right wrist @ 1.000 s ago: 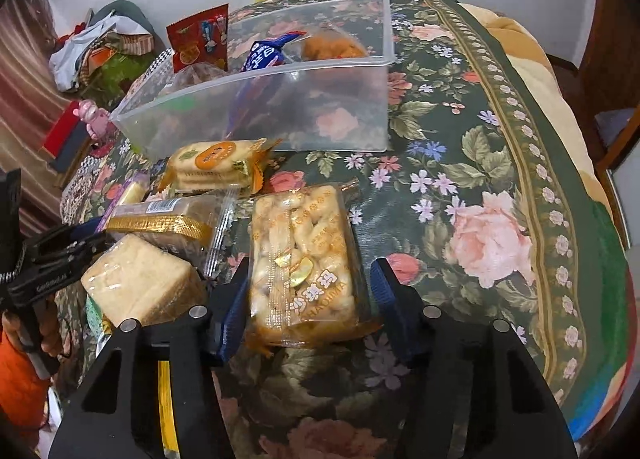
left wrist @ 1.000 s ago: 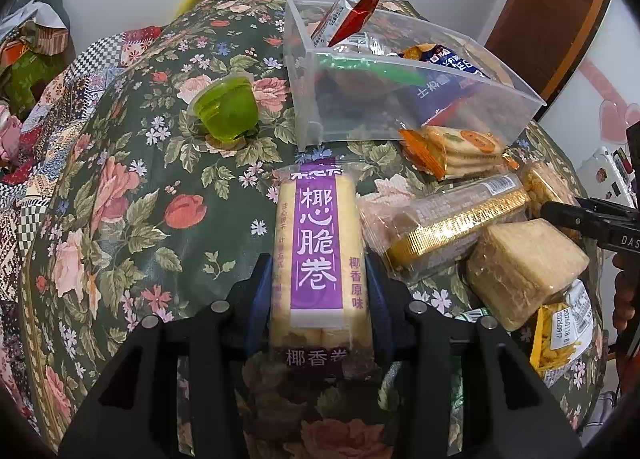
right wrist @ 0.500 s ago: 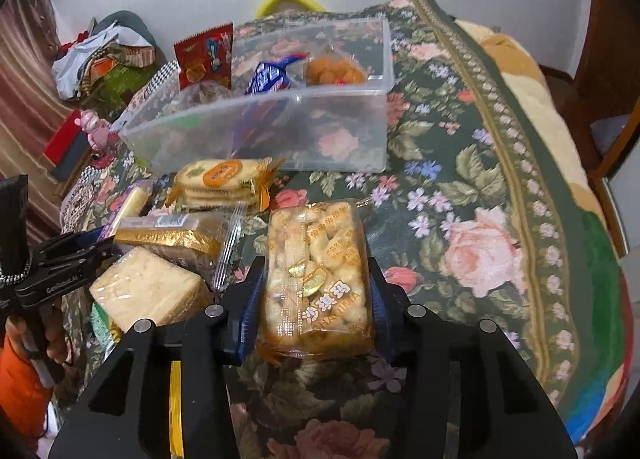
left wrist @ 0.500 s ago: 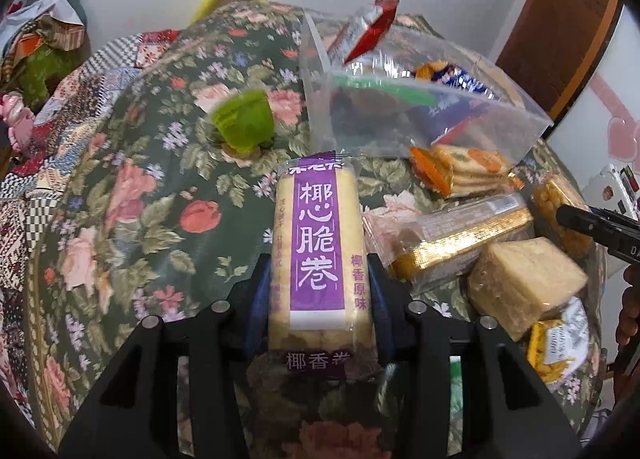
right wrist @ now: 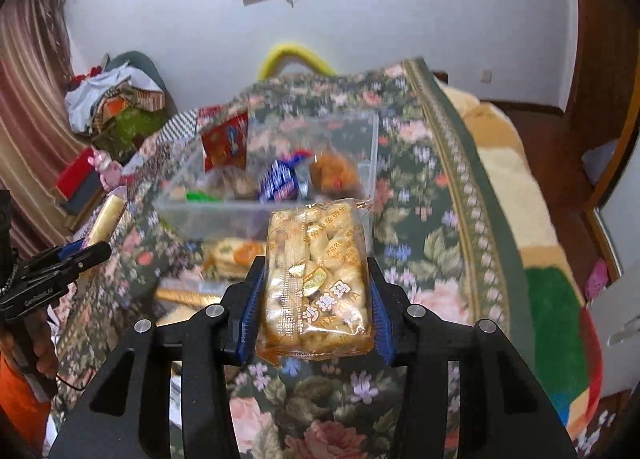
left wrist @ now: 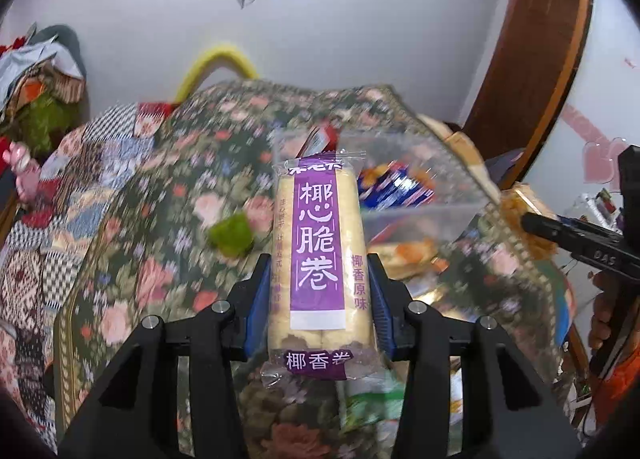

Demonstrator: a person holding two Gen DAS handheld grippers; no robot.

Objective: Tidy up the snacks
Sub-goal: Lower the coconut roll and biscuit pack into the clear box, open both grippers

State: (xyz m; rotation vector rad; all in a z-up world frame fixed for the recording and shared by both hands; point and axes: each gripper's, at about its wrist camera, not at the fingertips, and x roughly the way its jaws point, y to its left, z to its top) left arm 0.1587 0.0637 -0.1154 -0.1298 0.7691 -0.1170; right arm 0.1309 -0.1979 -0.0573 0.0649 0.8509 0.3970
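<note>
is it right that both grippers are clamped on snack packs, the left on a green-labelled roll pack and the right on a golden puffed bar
Nearly. In the left wrist view the left gripper holds a purple-labelled roll pack, not green. The right gripper does clamp the golden puffed bar.

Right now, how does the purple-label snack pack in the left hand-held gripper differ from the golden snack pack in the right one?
The purple-label pack is long and slim; the golden pack is shorter and wider. The purple-label pack carries a broad purple strip with white characters; the golden pack is mostly clear, showing lumpy golden pieces. Both are clamped upright, one in the left hand-held gripper, one in the right hand-held gripper, before the clear bin.
</note>
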